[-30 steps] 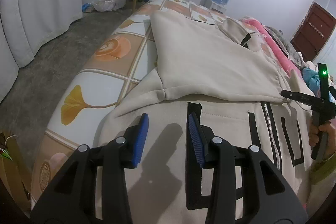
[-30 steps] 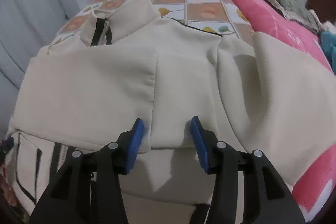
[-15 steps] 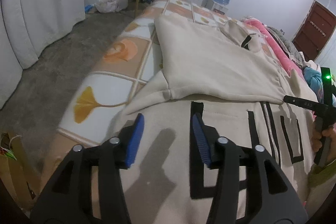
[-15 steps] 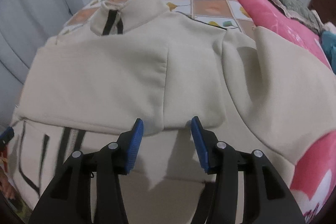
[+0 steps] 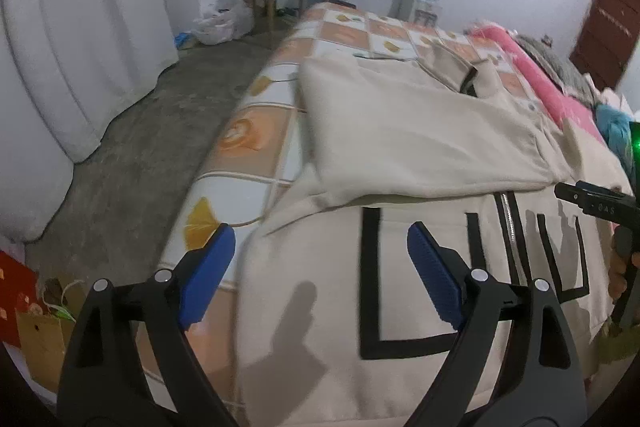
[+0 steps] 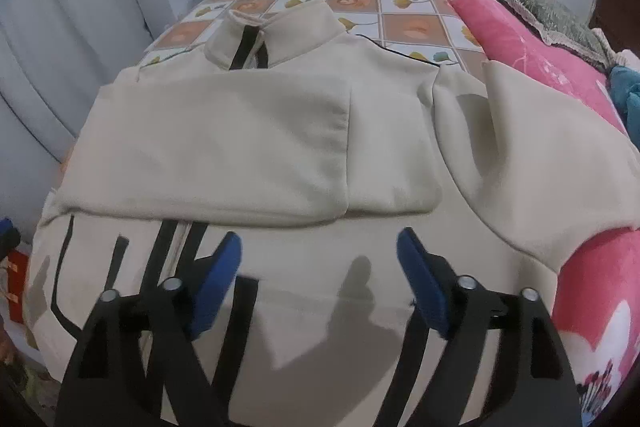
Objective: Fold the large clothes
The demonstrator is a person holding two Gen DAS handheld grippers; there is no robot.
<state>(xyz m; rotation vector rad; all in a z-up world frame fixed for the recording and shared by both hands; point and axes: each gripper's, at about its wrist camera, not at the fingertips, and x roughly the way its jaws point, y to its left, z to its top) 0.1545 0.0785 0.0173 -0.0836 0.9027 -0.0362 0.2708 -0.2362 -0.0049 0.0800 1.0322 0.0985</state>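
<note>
Cream fleece zip-front jacket with black line markings (image 6: 248, 147): one item, lying front-up and spread across a bed, collar end farthest from the cameras. Stand-up collar (image 6: 276, 39) with black trim at the zip opening, upright and slightly parted. One sleeve (image 5: 420, 143) folded flat across the chest, its cuff edge (image 6: 392, 187) ending past the centre zip. Other sleeve (image 6: 532, 155) still spread outward, draped over a pink quilt. Lower front panel exposed, showing a silver zip (image 5: 509, 219) and black rectangular outlines (image 5: 370, 279). Fabric lies mostly smooth, with soft folds.
</note>
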